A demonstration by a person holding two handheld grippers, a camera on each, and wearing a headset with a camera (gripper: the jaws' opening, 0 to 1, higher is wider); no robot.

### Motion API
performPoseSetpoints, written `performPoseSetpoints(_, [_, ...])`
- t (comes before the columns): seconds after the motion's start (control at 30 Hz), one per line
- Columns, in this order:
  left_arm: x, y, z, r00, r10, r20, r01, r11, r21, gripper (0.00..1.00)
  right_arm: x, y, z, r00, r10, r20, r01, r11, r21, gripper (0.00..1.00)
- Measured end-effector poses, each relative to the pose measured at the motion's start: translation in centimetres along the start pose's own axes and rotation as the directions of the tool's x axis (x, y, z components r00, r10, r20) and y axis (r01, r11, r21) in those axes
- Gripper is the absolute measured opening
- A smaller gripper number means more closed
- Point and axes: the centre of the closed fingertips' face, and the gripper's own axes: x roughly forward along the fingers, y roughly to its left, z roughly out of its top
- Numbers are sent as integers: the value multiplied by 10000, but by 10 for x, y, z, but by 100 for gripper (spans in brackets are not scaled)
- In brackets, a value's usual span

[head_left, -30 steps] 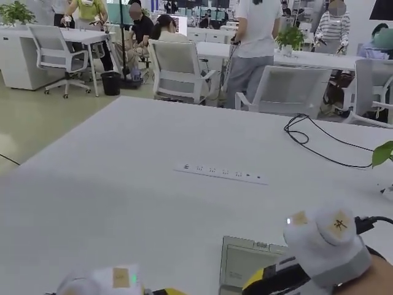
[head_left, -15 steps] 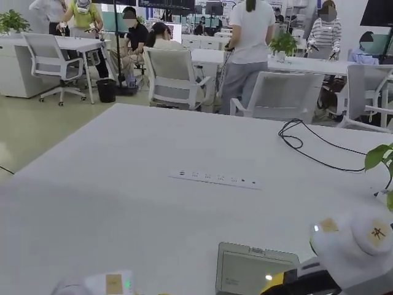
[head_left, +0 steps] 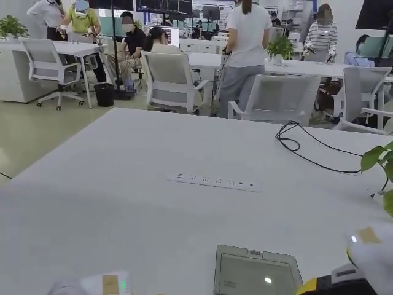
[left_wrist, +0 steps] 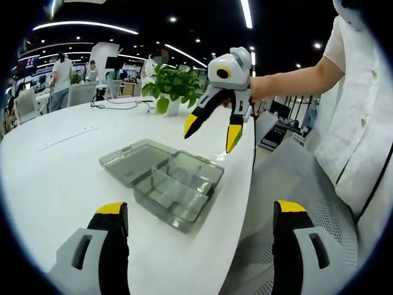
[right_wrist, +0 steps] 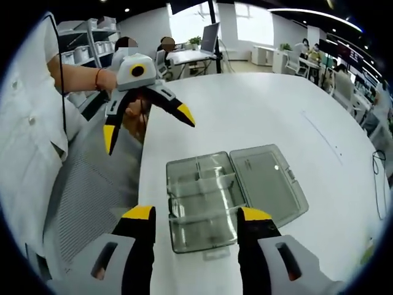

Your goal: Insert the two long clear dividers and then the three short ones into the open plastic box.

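Note:
The open clear grey plastic box (right_wrist: 202,206) lies near the table's front edge, its lid (right_wrist: 268,179) folded flat beside it. Clear dividers (right_wrist: 201,179) stand inside it, forming compartments; how many I cannot tell. My right gripper (right_wrist: 196,213) hangs open over the box's near end with nothing between its jaws. My left gripper (right_wrist: 147,132) is held in the air beyond the box, open and empty. In the left gripper view the box (left_wrist: 175,190) lies ahead of the left gripper (left_wrist: 199,209), and the right gripper (left_wrist: 212,138) hovers open above its far side. The head view catches the lid (head_left: 258,273).
A white power strip (head_left: 215,182) lies mid-table, with a black cable (head_left: 307,150) and a green plant (head_left: 382,161) at the right. The table edge (left_wrist: 245,203) runs close beside the box. White chairs (head_left: 169,80) and people stand behind the table.
In the head view the white gripper body at the lower right has slid right toward the frame edge, uncovering more of the box lid. The head camera has tilted slightly.

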Motion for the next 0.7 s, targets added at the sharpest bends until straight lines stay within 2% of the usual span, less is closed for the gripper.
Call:
performPoseSetpoints(0.3, [1, 0, 1, 10000, 25, -17, -25, 10000, -18, 100, -14, -2, -40, 9978, -162, -638, 177, 9996, 222, 56])
performPoseSetpoints(0.4, [1, 0, 0, 10000, 17, -15, -17, 10000, -31, 100, -18, -1, -55, 9948, -172, -1009, 188, 9997, 150, 56])
performPoseSetpoints(0.63, [1, 1, -1, 10000, 35, -35, -35, 10000, -60, 100, -25, -4, -83, 9886, -148, -1497, 196, 9993, 303, 56])
performPoseSetpoints(0.7, [1, 2, -1, 10000, 33, -42, -34, 10000, -77, 100, -26, -4, -93, 9836, -135, -1796, 175, 9996, 204, 57])
